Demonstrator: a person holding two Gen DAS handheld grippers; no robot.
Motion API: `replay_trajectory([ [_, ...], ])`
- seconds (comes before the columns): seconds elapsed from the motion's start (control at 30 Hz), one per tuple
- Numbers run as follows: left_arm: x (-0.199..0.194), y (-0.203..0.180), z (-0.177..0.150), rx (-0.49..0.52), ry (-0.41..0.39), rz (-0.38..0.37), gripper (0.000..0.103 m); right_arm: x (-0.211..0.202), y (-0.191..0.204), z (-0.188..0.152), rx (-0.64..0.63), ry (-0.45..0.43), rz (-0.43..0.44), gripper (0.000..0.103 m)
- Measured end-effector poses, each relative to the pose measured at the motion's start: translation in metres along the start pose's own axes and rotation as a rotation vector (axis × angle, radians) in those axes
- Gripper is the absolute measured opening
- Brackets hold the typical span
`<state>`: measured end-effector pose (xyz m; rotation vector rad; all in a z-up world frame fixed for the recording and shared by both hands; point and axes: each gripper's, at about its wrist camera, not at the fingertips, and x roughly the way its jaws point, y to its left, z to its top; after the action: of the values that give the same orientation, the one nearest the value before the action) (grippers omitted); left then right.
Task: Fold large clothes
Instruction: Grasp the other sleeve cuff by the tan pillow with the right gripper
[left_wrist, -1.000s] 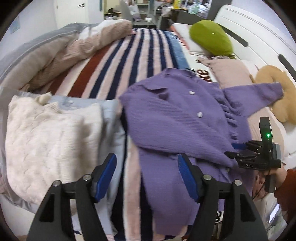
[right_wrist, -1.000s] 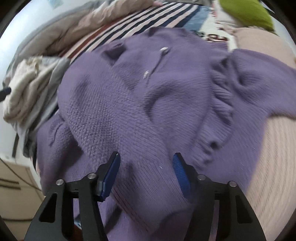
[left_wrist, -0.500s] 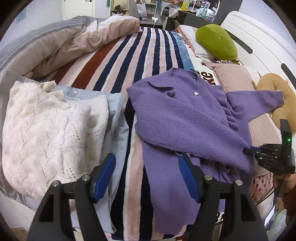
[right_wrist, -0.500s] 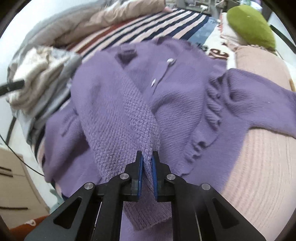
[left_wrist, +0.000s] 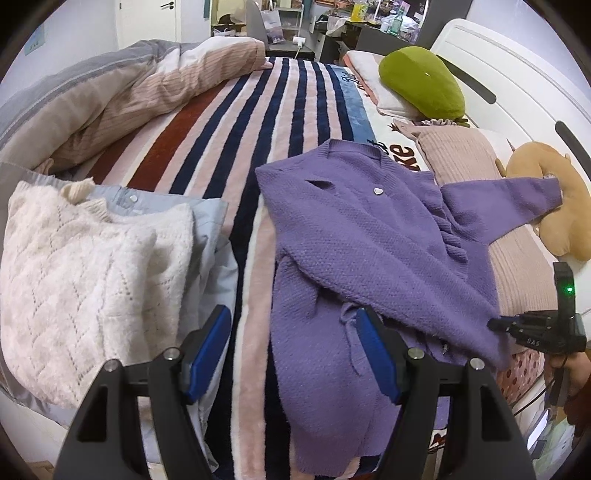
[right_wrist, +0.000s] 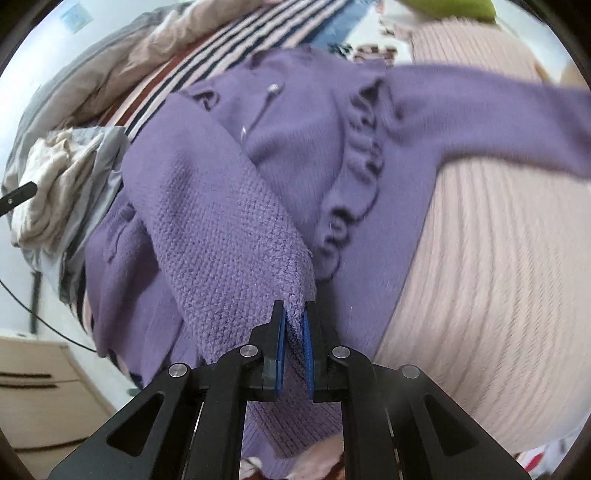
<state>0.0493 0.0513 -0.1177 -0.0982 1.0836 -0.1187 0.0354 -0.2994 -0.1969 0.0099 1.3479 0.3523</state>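
We see left gripper (left_wrist: 291, 354) wide, empty, lower centre; purple cardigan (left_wrist: 373, 236) spreads right of it, long axis toward upper frame. Right gripper (right_wrist: 293, 332) pinches its sleeve cuff (right_wrist: 295, 295), nearer.

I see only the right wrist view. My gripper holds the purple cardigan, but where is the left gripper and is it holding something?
Observer: The left gripper is open and holds nothing. It hangs over the striped blanket, at the near left edge of the cardigan.
Operator: What is that pale heap on my left?
Observer: A cream sweater, folded, on top of a light blue garment.
Operator: Is the far sleeve flat?
Observer: It stretches out over a pink ribbed cushion, and its cuff reaches a tan plush toy.
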Motion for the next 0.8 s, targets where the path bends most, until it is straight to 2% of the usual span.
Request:
replay_trajectory([
  [0.13,0.002,-0.01,0.003,0.008,0.001,0.005,0.067,0.012,-0.002,-0.004,0.009,0.023,-0.008,0.009],
  [0.17,0.001,-0.012,0.004,0.011,0.0,0.005,0.067,0.012,-0.003,-0.004,0.011,0.021,-0.006,0.013],
  [0.2,0.001,-0.015,0.005,0.016,-0.001,0.005,0.067,0.009,-0.005,-0.004,0.013,0.015,-0.003,0.022],
  [0.27,0.001,-0.022,0.008,0.027,-0.005,0.008,0.067,-0.004,-0.011,-0.003,0.014,-0.018,-0.002,0.03],
  [0.3,0.0,-0.025,0.01,0.032,-0.007,0.01,0.067,-0.011,-0.015,-0.002,0.015,-0.032,-0.004,0.031],
  [0.43,-0.004,-0.042,0.024,0.045,-0.029,0.013,0.069,-0.055,-0.042,0.008,0.047,-0.117,0.013,0.033],
  [0.57,-0.013,-0.061,0.04,0.058,-0.065,0.015,0.073,-0.114,-0.079,0.021,0.112,-0.264,0.008,0.044],
  [0.67,-0.019,-0.075,0.052,0.063,-0.089,0.013,0.075,-0.159,-0.118,0.033,0.163,-0.37,-0.049,0.059],
  [0.8,-0.025,-0.092,0.066,0.066,-0.121,0.021,0.079,-0.189,-0.178,0.051,0.237,-0.421,-0.19,0.061],
])
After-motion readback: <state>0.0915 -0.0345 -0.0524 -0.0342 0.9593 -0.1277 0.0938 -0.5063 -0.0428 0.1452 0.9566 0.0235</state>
